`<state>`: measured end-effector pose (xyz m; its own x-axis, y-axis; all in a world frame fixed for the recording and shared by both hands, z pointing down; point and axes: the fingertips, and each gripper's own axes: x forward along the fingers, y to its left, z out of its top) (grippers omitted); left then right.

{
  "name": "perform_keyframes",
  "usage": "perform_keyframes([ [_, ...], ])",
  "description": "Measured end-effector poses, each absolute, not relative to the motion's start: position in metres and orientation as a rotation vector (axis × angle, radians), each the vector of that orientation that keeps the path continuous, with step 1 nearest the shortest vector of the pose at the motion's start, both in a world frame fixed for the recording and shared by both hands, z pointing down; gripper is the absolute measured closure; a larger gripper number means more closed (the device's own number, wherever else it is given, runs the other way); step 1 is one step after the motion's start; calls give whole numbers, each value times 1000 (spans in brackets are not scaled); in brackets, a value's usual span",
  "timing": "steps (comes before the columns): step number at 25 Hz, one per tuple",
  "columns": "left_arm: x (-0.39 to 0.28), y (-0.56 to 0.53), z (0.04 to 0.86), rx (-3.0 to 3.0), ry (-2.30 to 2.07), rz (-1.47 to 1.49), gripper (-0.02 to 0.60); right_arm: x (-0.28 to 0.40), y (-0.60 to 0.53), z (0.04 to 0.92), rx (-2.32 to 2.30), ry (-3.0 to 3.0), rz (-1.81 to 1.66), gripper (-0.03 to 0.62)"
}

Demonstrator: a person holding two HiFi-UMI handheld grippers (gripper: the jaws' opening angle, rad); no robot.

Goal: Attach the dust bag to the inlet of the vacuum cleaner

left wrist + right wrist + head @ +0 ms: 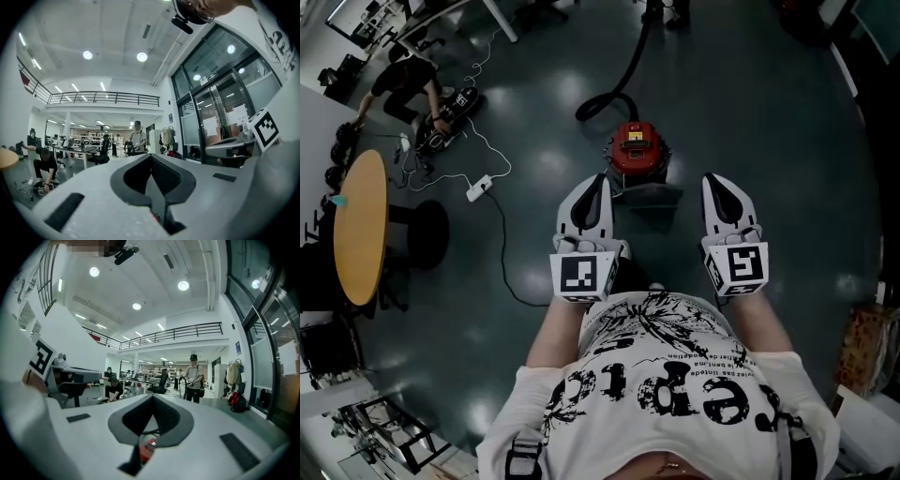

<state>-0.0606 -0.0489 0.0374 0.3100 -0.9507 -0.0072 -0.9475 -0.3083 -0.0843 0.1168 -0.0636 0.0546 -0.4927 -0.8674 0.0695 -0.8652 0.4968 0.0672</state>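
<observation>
A red canister vacuum cleaner (637, 150) stands on the dark floor ahead of me, and its black hose (630, 66) runs away toward the top. A flat grey piece (652, 196) lies against its near side; I cannot tell whether it is the dust bag. My left gripper (598, 184) and right gripper (719, 183) are held level side by side in front of my chest, both shut and empty, well above the vacuum. A bit of the red vacuum (149, 446) shows through the slot under the right gripper (153, 398). The left gripper (151, 157) points into the hall.
A round wooden table (361, 225) and a black stool (427, 232) stand at the left. A white power strip (478, 188) with cables lies on the floor near a crouching person (408, 84). A cardboard box (862, 347) sits at the right edge.
</observation>
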Motion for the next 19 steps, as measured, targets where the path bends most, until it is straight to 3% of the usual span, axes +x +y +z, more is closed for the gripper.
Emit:
perform_keyframes([
  [19, -28, -56, 45, -2556, 1677, -148, 577, 123, -65, 73, 1442, -2621, 13, 592],
])
